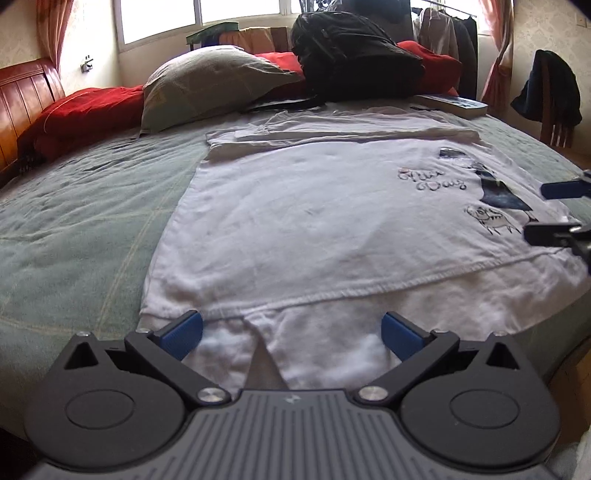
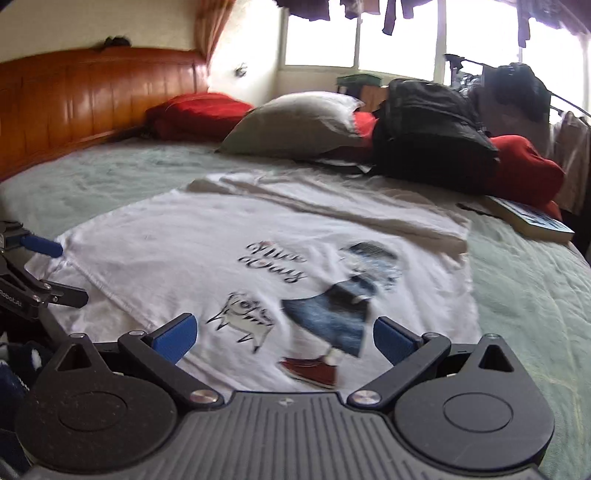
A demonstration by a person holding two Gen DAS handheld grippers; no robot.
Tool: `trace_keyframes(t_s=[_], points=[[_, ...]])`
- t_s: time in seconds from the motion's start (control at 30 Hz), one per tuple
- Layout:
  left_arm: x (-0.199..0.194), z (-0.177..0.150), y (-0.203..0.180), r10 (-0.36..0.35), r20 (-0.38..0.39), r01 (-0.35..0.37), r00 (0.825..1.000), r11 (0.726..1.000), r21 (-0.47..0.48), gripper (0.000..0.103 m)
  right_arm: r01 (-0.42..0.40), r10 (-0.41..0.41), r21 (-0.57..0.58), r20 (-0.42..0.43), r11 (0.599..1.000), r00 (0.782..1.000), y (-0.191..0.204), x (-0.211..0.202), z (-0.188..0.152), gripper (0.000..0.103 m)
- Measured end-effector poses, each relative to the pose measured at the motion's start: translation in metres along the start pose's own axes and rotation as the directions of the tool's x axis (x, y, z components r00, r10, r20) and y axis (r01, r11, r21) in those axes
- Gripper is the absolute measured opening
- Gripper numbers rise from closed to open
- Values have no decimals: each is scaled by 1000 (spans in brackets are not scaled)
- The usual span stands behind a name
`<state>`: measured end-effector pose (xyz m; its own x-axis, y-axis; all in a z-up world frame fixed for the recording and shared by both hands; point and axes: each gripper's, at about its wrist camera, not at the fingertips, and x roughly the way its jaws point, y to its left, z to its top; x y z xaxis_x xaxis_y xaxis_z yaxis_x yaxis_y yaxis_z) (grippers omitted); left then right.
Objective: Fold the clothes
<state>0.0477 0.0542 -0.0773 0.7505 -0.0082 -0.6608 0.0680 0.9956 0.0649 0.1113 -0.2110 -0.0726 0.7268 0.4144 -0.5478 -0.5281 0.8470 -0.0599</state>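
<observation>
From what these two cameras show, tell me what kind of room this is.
Most likely a lived-in bedroom. A bed with a wooden headboard and a grey pillow fills the view, a white T-shirt lies spread on the green bedspread, and clothes hang by the window.

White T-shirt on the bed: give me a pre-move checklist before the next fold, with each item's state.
1. Left gripper open: ok, jaws spread wide with nothing between them.
2. Right gripper open: ok, jaws spread wide and empty.
3. White T-shirt lying flat: ok, printed side up, far edge already folded over.
4. Near hem reachable: ok, the left gripper sits at the near edge of the cloth.
5. Fold area free of clutter: ok, the book and black backpack lie beyond the shirt, not on it.
6. Wrinkles smoothed: cannot tell, the right wrist view is blurred.
</observation>
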Motion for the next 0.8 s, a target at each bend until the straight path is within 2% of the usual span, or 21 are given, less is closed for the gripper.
trace_keyframes(t_s=[0.1, 0.2, 0.33, 0.4, 0.5, 0.63, 0.8], points=[[-10, -8, 3, -14, -7, 14, 1000, 1000, -11, 102, -3, 1, -21, -72, 1000, 997, 6, 12, -14, 103], [-21, -7, 3, -51, 16, 51, 999, 999, 2, 102, -15, 17, 29, -58, 999, 998, 0, 8, -25, 103], [-17, 11, 0, -91, 57, 90, 994, 996, 7, 102, -10, 13, 54, -53, 998, 998, -2, 3, -28, 103], [-5, 16, 2, -72, 40, 73, 997, 997, -16, 102, -7, 10, 51, -56, 999, 998, -1, 1, -28, 103], [12, 13, 20, 22, -12, -24, 1000, 993, -112, 102, -10, 13, 48, -59, 999, 998, -4, -3, -31, 103], [-2, 15, 30, 25, 13, -22, 1000, 984, -174, 102, -7, 11, 96, -47, 995, 999, -18, -16, -37, 103], [-17, 24, 14, -17, 60, 26, 998, 989, -148, 102, -5, 7, 208, -12, 978, 1000, -40, -23, -33, 103]])
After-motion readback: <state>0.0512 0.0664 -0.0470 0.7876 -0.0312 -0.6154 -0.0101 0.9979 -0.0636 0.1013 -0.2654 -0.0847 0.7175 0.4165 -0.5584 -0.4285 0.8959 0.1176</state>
